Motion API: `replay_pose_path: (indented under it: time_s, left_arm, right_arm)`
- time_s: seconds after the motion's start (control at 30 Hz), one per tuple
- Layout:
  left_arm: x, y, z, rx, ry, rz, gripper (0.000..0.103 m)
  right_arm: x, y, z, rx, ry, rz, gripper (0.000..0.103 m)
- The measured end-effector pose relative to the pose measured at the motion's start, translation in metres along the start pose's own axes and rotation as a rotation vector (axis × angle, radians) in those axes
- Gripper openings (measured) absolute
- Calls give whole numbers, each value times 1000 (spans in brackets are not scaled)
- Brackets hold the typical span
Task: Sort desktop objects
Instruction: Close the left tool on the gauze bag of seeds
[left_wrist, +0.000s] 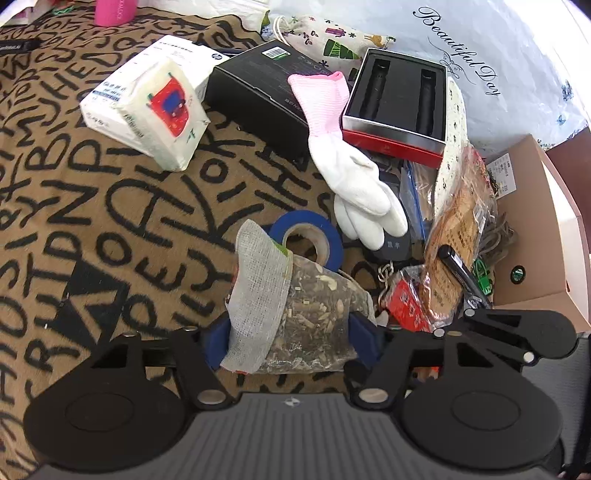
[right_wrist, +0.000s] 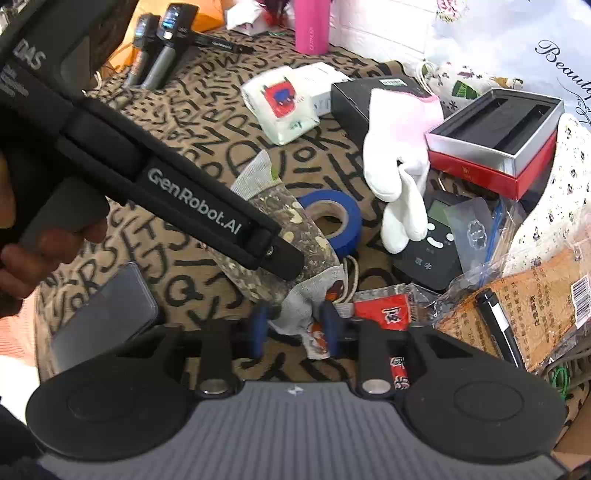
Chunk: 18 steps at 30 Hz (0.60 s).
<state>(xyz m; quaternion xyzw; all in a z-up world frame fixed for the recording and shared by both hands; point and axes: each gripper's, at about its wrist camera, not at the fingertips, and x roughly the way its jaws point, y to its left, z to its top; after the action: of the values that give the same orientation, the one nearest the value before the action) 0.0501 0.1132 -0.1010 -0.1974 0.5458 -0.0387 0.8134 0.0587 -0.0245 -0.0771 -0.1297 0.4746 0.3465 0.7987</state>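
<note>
A gauze herb pouch (left_wrist: 295, 314) full of dried bits lies across my left gripper (left_wrist: 291, 343), whose blue pads press on both its sides. In the right wrist view the left gripper body (right_wrist: 207, 218) reaches in from the left over the same pouch (right_wrist: 280, 236). My right gripper (right_wrist: 295, 328) has its blue pads on either side of the pouch's lower gauze end (right_wrist: 299, 314). A blue tape roll (left_wrist: 308, 236) lies just behind the pouch.
A white and pink glove (left_wrist: 347, 166), a tissue pack (left_wrist: 162, 110), a black box (left_wrist: 258, 92), a red box with black inserts (left_wrist: 399, 107), a cardboard box (left_wrist: 535, 236), a black device (right_wrist: 432, 243), red sachets (right_wrist: 384, 310), a black pen (right_wrist: 498, 325) and a phone (right_wrist: 107, 310) crowd the lettered cloth.
</note>
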Motion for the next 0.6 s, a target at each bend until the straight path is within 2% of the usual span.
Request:
replay_pose_path:
  time_s: [0.17, 0.27, 0.33, 0.37, 0.4, 0.6]
  left_arm:
    - [-5, -1, -11, -3, 3, -2, 66]
    - [-4, 2, -12, -21, -1, -3, 68]
    - [-4, 2, -13, -19, -4, 1, 69]
    - [-3, 2, -13, -15, -4, 7, 71]
    - [-2, 3, -13, -12, 0, 10, 73]
    - [5, 7, -11, -27, 14, 8, 78]
  right_arm:
    - [-7, 2, -4, 12, -10, 16, 21]
    - [-8, 4, -6, 23, -21, -2, 24]
    - [-8, 6, -7, 26, -27, -16, 32]
    - [-8, 7, -7, 19, -26, -22, 44]
    - [-8, 9, -7, 10, -25, -28, 50]
    - [1, 9, -6, -2, -14, -33, 55]
